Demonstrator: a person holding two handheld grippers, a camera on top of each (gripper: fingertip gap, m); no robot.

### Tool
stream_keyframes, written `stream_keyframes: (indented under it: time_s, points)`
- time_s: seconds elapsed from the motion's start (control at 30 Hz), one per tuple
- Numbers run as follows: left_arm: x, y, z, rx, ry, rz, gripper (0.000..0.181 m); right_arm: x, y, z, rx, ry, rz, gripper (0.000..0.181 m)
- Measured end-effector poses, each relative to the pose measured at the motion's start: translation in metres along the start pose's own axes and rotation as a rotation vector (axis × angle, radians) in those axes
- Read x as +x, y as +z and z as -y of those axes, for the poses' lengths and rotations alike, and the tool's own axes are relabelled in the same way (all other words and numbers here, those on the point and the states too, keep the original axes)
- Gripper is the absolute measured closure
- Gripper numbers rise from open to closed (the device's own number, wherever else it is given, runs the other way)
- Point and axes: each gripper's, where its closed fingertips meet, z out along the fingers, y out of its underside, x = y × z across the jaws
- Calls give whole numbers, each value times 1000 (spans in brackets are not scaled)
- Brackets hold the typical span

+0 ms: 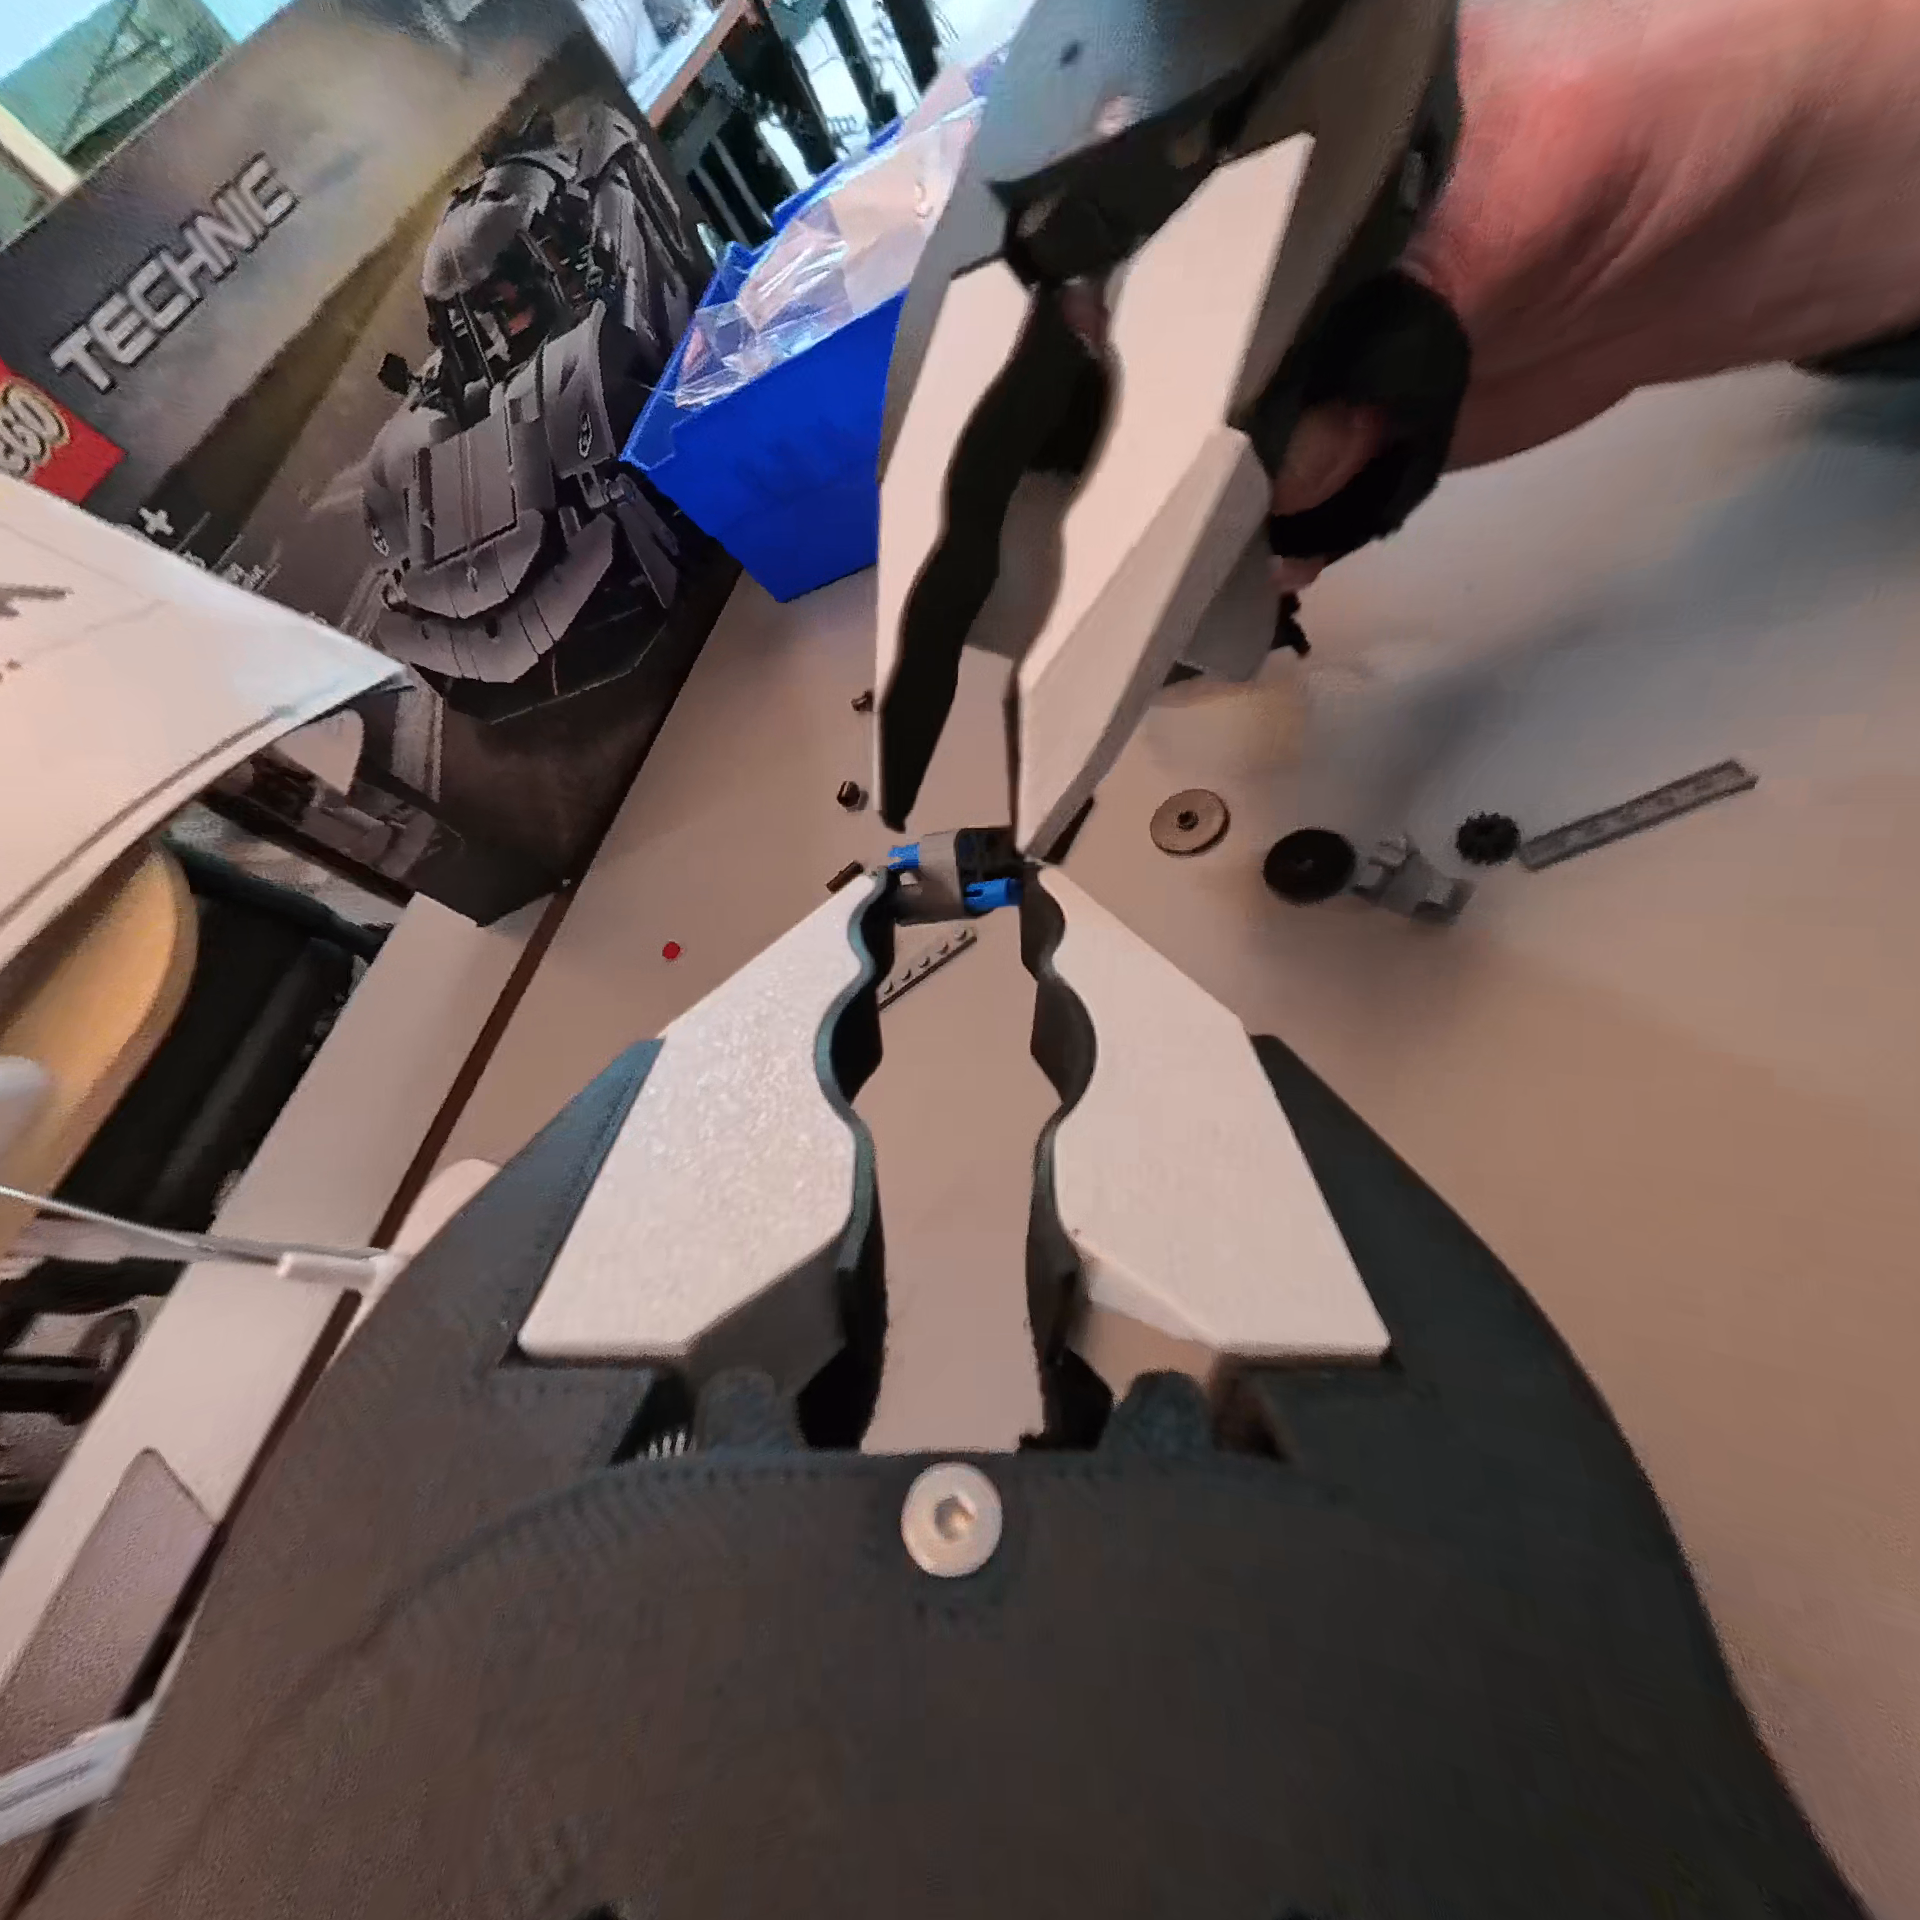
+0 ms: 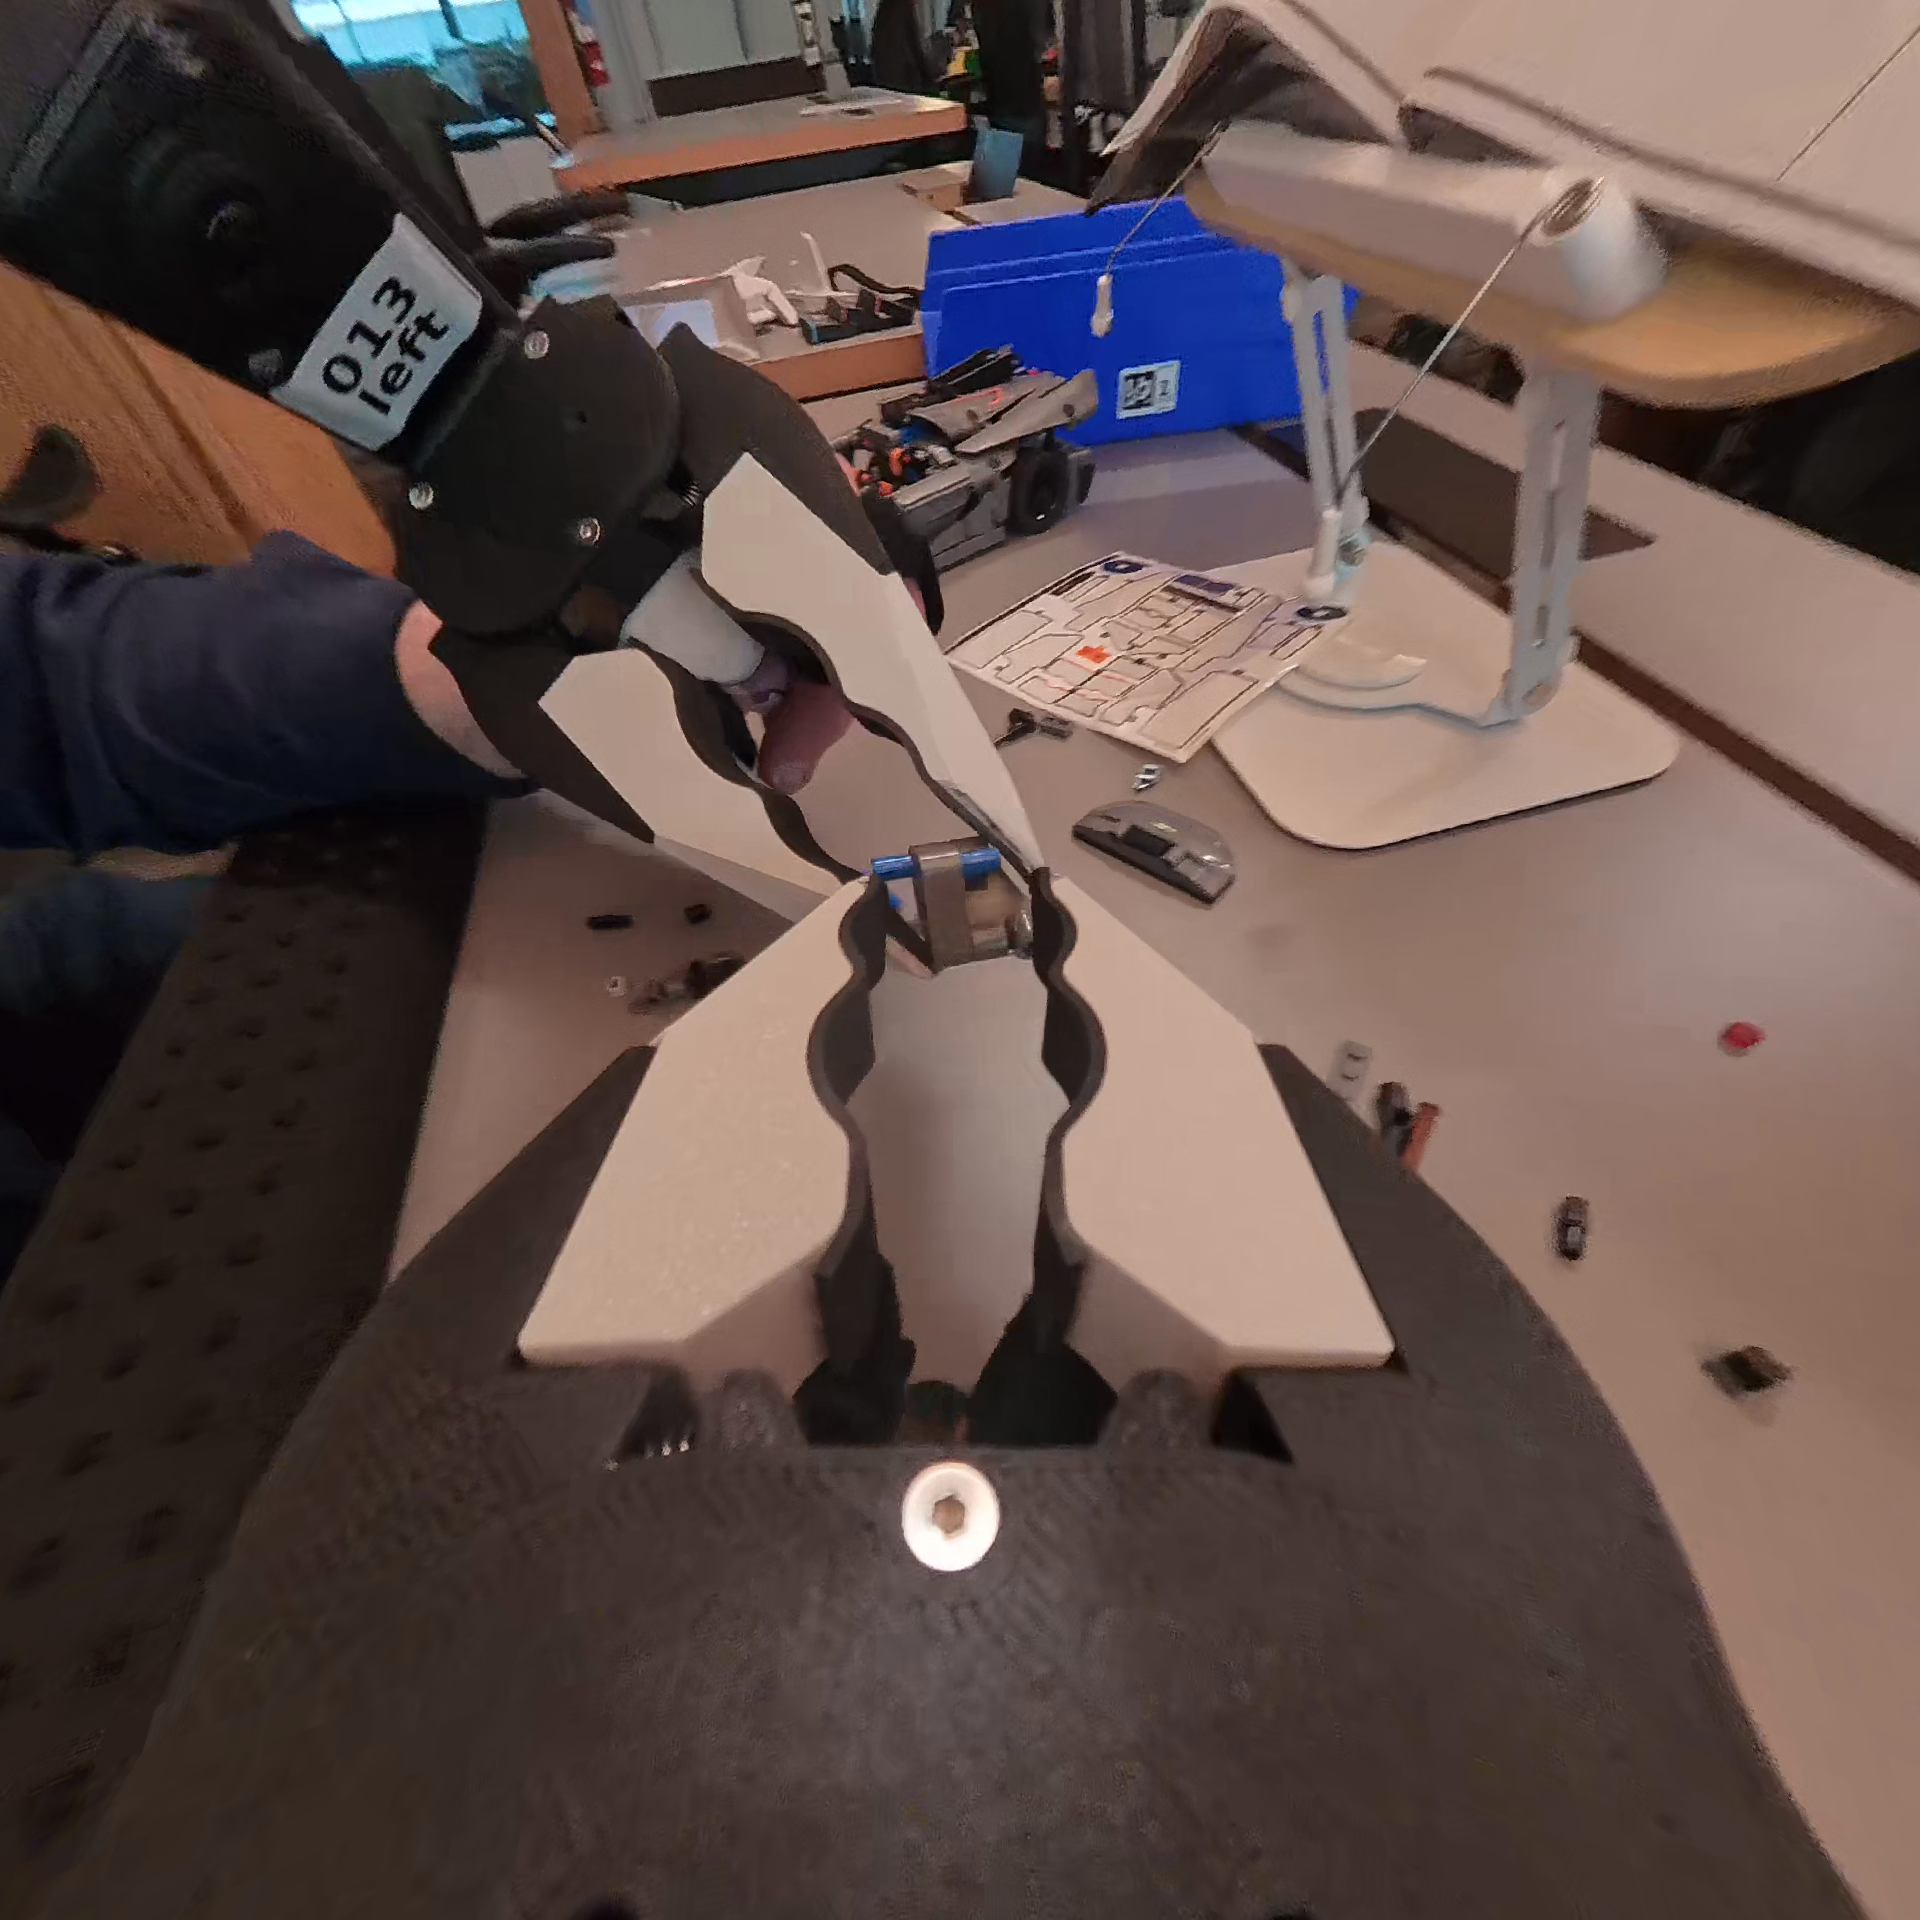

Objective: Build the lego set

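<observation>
A small grey LEGO assembly with blue pins (image 1: 951, 868) hangs above the table between both grippers. My left gripper (image 1: 954, 885) comes in from below in the left wrist view, its two fingertips pressed on either side of the assembly. My right gripper (image 1: 966, 831) comes down from above, and its tips close on the same assembly. In the right wrist view the assembly (image 2: 961, 909) sits between my right gripper's tips (image 2: 954, 899). The left gripper (image 2: 940, 868) reaches in from the upper left, held by a hand in a dark sleeve.
On the table lie a black gear with a grey part (image 1: 1351, 868), a tan disc (image 1: 1190, 821), a grey beam (image 1: 1642, 800) and a dark plate (image 1: 925, 971). A set box (image 1: 343, 416) and blue bin (image 1: 769, 468) stand behind. There are also a part-built car (image 2: 966, 457), a sticker sheet (image 2: 1143, 644), a booklet stand (image 2: 1455, 748) and scattered small pieces (image 2: 665, 977). Left tips and right tips are each some 12 centimeters from the tan disc (image 1: 1190, 821).
</observation>
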Motion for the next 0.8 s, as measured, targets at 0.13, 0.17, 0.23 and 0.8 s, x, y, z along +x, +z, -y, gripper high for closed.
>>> stream_keyframes:
  time_s: [0.13,0.17,0.23,0.8]
  points:
    - [-10,-3,3,49,-156,-15,161,7,1,-6,-85,-189,-130,150]
    - [-12,-4,4,64,-203,-25,161,8,3,-10,-115,-240,-158,150]
    - [-13,-4,5,91,-275,-48,161,9,7,-16,-176,-351,-214,149]
    - [1,0,15,179,-572,-260,160,16,5,-14,-233,-581,-378,174]
